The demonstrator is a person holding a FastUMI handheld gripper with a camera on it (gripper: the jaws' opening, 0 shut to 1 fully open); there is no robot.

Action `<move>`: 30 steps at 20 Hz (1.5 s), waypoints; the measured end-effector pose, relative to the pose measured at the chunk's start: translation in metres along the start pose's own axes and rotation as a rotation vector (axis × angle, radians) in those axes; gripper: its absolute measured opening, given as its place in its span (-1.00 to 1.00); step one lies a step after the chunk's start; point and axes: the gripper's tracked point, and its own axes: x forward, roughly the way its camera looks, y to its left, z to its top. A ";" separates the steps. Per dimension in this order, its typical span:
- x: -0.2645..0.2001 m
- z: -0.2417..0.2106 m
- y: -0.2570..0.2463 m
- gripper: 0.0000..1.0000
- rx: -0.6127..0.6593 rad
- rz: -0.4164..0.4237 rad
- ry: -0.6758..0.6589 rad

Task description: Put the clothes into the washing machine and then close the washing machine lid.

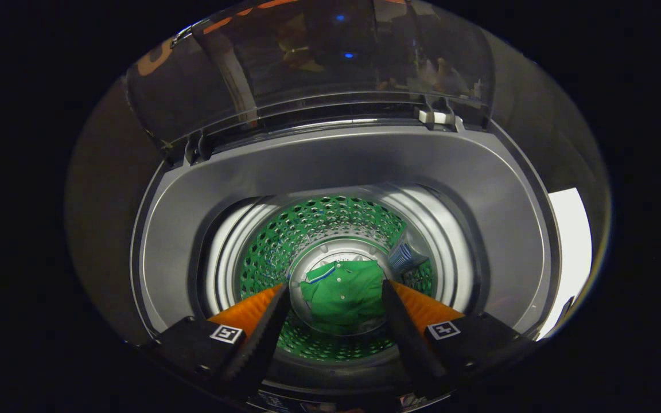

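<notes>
We are holding the gripper [335,312] above the open mouth of the top-loading washing machine [330,166], with its fingers spread apart and gripping nothing. Far below and framed between the fingers, a green polo shirt [343,295] is lying on the floor of the drum [307,229]. We are judging the loading step complete for this garment. A striped item [406,256] is resting against the drum wall just beyond the shirt; it is possibly a second garment, but the view is too small to confirm. The transparent lid [319,63] is standing raised on its hinges at the far side of the opening. We are judging the closing step outstanding: the lid is not yet lowered.
</notes>
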 end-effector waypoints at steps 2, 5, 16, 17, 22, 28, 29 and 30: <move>-0.008 0.006 -0.002 0.99 -0.001 -0.006 -0.041; -0.036 0.025 0.000 0.99 -0.008 0.000 -0.148; -0.203 0.141 0.031 0.98 0.057 0.053 -0.570; -0.218 0.158 0.035 0.98 0.051 0.055 -0.616; -0.267 0.239 0.041 0.98 -0.017 0.014 -0.748; -0.261 0.303 0.051 0.97 -0.046 -0.010 -0.766; -0.254 0.313 0.050 0.97 -0.069 -0.030 -0.763; -0.246 0.323 0.050 0.97 -0.094 -0.050 -0.760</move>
